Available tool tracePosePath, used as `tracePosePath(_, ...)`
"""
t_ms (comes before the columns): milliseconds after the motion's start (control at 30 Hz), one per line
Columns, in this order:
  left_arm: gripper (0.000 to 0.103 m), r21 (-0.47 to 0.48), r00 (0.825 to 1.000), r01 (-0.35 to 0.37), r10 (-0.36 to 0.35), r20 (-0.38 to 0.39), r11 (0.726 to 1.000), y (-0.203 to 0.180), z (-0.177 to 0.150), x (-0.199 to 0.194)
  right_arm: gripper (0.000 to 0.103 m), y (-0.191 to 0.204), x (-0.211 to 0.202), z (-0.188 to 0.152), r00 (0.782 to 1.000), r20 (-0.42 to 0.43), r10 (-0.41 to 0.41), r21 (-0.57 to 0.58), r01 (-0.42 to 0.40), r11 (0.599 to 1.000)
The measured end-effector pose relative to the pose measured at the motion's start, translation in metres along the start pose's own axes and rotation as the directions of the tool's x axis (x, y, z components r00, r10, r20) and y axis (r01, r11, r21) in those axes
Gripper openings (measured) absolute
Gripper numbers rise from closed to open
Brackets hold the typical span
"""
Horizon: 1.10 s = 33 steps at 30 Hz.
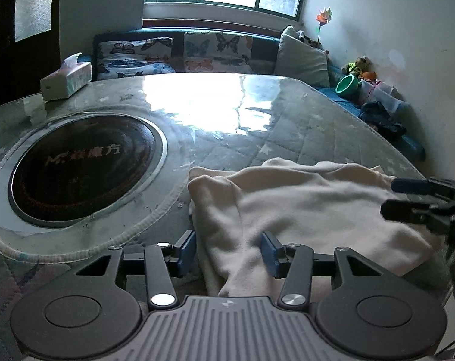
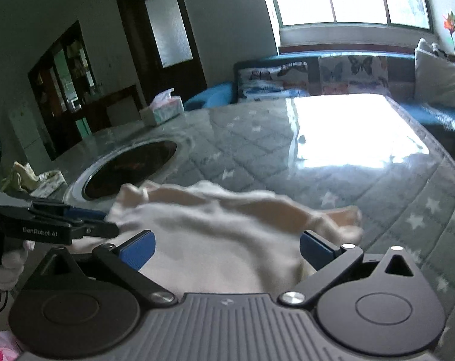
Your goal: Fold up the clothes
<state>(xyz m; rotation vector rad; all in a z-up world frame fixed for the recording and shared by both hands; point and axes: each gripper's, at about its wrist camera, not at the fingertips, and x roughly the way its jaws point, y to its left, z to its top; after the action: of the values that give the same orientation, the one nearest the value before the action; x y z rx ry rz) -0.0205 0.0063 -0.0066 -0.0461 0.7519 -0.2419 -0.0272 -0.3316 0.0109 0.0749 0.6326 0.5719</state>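
While the cream fleece garment [image 1: 302, 210] lies rumpled at the near edge of the grey quilted, star-printed table [image 1: 302, 138], the left gripper [image 1: 229, 252] straddles a fold, half open, pads not pressing; the right gripper [image 2: 227, 248] gapes wide above it, holding nothing. Bare tabletop stretches beyond.

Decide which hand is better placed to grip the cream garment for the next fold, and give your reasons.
Probably the left. The left gripper already has a bunched part of the cream garment between its half-open jaws. The right gripper stands wide open over flat cloth.
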Motion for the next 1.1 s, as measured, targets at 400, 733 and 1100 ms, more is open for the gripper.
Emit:
tracePosePath(400,0.064,-0.01,0.999,-0.027,0.027,-0.029,1.0,0.001,0.003,0.0,0.103,-0.013,0.017,0.007,0.999,-0.05,0.012,0.048,-0.009,0.999)
tracePosePath(733,0.092,-0.017,0.995,-0.094,0.093,-0.023,0.995,-0.006,0.008,-0.008,0.103,-0.009,0.002,0.008,0.999,-0.005,0.042,0.001,-0.042,0.999)
tracePosePath(1100,0.103,-0.017,0.989,-0.149,0.148,-0.02,0.989,-0.01,0.009,-0.011,0.103,0.016,-0.013,0.01,0.991,-0.01,0.137,-0.115,-0.137,0.984)
